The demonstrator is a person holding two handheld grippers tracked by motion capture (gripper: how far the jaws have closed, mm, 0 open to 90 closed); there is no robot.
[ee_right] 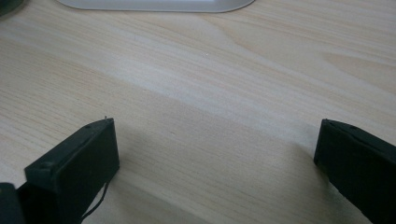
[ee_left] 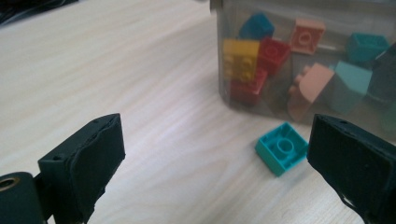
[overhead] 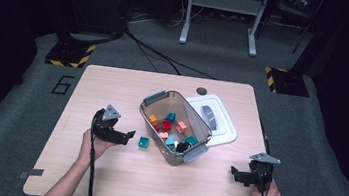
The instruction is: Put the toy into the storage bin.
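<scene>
- Jaws of the left gripper (ee_left: pixel 215 154) stand wide apart, gripping nothing.
- Small square teal plastic brick (ee_left: pixel 281 148), hollow underside up, lies on the wooden table (overhead: pixel 113 85), just left of the clear bin (overhead: pixel 161 98).
- Right gripper (ee_right: pixel 217 154) jaws gape over bare wood.

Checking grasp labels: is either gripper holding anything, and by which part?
Nothing held. Left gripper is open, the teal brick lying loose on the table. Right gripper is open over bare wood.
</scene>
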